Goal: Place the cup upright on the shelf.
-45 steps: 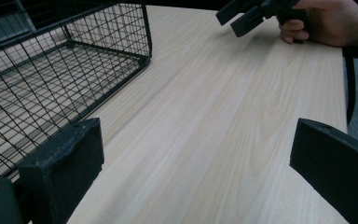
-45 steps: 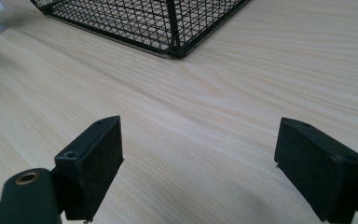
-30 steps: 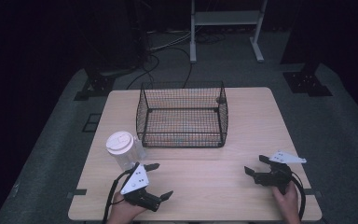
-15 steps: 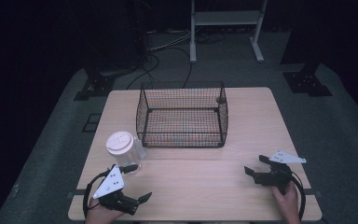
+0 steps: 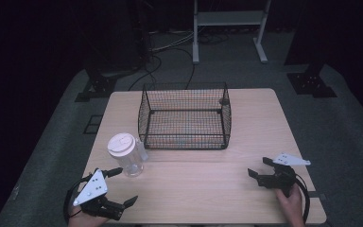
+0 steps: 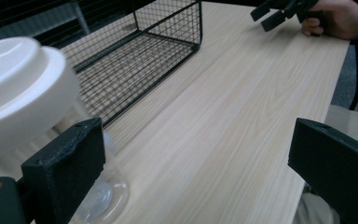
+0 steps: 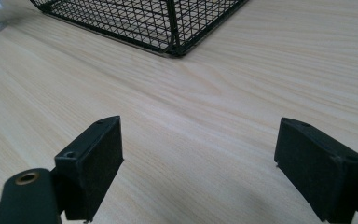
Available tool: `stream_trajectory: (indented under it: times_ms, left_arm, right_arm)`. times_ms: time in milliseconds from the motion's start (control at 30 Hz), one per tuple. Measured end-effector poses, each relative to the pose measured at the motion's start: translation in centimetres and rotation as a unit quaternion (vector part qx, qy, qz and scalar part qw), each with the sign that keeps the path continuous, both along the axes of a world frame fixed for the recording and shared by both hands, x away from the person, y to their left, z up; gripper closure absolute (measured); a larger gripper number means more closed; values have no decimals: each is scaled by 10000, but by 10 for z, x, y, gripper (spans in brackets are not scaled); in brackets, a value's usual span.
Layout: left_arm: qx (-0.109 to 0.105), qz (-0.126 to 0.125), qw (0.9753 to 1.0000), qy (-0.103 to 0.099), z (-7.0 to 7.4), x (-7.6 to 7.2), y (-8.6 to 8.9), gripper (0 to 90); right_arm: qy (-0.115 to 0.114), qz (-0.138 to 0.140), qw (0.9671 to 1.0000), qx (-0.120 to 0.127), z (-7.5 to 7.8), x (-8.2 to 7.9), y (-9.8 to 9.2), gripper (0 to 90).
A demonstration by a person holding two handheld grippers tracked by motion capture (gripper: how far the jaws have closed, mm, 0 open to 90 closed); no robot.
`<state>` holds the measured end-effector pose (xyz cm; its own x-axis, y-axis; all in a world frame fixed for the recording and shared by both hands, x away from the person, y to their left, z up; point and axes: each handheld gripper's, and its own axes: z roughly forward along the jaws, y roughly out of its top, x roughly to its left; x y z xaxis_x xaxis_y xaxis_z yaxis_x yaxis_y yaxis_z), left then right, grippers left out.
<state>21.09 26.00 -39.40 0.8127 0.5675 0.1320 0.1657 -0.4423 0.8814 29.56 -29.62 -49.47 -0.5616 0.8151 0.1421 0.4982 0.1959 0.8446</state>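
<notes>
Pale wooden table (image 5: pixel 203 189) carries a black wire mesh basket (image 5: pixel 185 116) at its middle, its open top ready for loading. Near its left corner stands a clear plastic jar with a white lid (image 5: pixel 124 154). Beside the jar, the left gripper (image 5: pixel 116 188) gapes wide and empty, seemingly to straddle it; the right gripper (image 5: pixel 261 170) waits well apart, equally wide and empty.

Upright clear white-lidded jar (image 5: pixel 124 154) beside basket (image 5: pixel 185 118)

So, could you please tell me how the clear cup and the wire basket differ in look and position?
The clear cup is see-through plastic with a white lid on top; the wire basket is black mesh, open-topped and much wider. The clear cup stands near the left gripper; the wire basket sits farther back, mid-table. Both stand upright on the wooden table.
</notes>
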Motion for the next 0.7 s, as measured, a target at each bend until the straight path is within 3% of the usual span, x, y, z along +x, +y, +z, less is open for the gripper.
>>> stream_trajectory:
  times_ms: [433,700]
  left_arm:
    - [308,310,9990,100,2,1,25,30]
    - [257,595,9978,167,-6,15,43,29]
  right_arm:
    - [4,-1,10000,2,0,0,0,143]
    - [3,15,10000,2,0,0,0,143]
